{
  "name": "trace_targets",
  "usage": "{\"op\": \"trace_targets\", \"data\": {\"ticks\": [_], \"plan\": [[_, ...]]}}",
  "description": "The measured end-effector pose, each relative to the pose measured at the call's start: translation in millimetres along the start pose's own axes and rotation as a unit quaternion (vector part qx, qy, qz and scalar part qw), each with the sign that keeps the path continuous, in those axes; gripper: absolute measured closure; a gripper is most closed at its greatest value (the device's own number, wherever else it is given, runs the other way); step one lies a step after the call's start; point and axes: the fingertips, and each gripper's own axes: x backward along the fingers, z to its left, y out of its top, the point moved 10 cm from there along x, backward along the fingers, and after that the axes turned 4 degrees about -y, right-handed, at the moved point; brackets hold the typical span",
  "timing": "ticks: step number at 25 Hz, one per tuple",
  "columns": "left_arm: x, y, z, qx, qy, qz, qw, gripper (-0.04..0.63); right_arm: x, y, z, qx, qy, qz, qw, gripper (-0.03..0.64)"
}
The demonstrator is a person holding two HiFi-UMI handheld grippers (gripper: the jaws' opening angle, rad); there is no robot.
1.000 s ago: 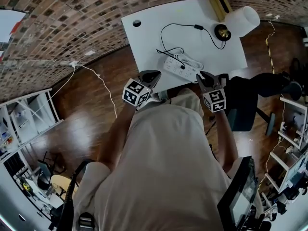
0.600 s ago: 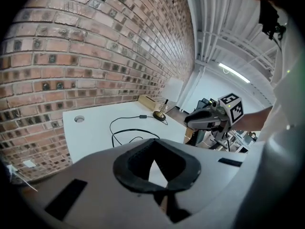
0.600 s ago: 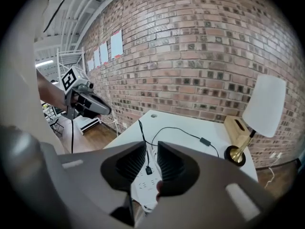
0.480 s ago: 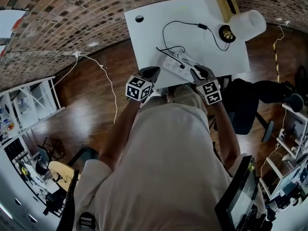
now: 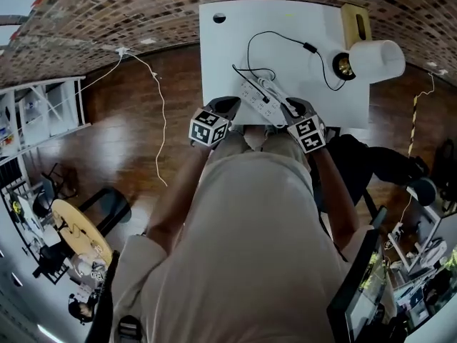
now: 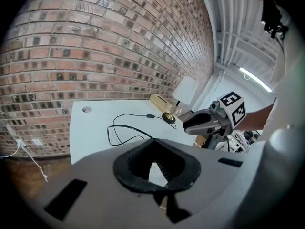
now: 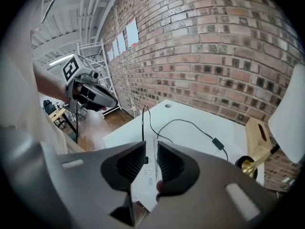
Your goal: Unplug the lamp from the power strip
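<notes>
A white power strip (image 5: 260, 100) lies near the front edge of the white table (image 5: 228, 56), with a black plug (image 5: 265, 98) in it. The plug's black cord (image 5: 285, 36) loops back to the lamp (image 5: 376, 59), which has a white shade and a brass base (image 5: 345, 64). My left gripper (image 5: 227, 104) hangs at the strip's left end, its tips together and nothing between them (image 6: 153, 142). My right gripper (image 5: 298, 107) sits at the strip's right end. A narrow empty gap shows between its jaws (image 7: 151, 149), and the strip (image 7: 148, 171) lies beyond them.
A tan wooden box (image 5: 355, 20) stands behind the lamp. A cable hole (image 5: 219, 18) is at the table's far left corner. The brick wall runs along the back. A white cable (image 5: 161, 98) trails over the wooden floor on the left, and a black chair (image 5: 371, 163) stands at the right.
Both grippers have come down and forward to the table's front edge, and now flank the power strip. The right one has moved in closer to the strip.
</notes>
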Motion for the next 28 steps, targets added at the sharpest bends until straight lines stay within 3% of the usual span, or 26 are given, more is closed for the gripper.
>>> {"op": "trace_targets", "data": {"ticks": [14,21,28], "plan": [[-10.1,-37.5,-22.6,0.073,0.079,-0.028,0.9938,0.591,-17.4,-8.3,-21.0,0.048,0.073,0.02,0.996,0.552],[-13.9,-45.7,-16.9,0.088,0.097,-0.03,0.9909,0.591,-28.2,-5.0,-15.8,0.075,0.102,0.03,0.991,0.552],[-11.4,-49.8,-11.8,0.094,0.093,-0.026,0.9908,0.591,-41.2,1.3,-13.7,0.082,0.104,0.032,0.991,0.552]]}}
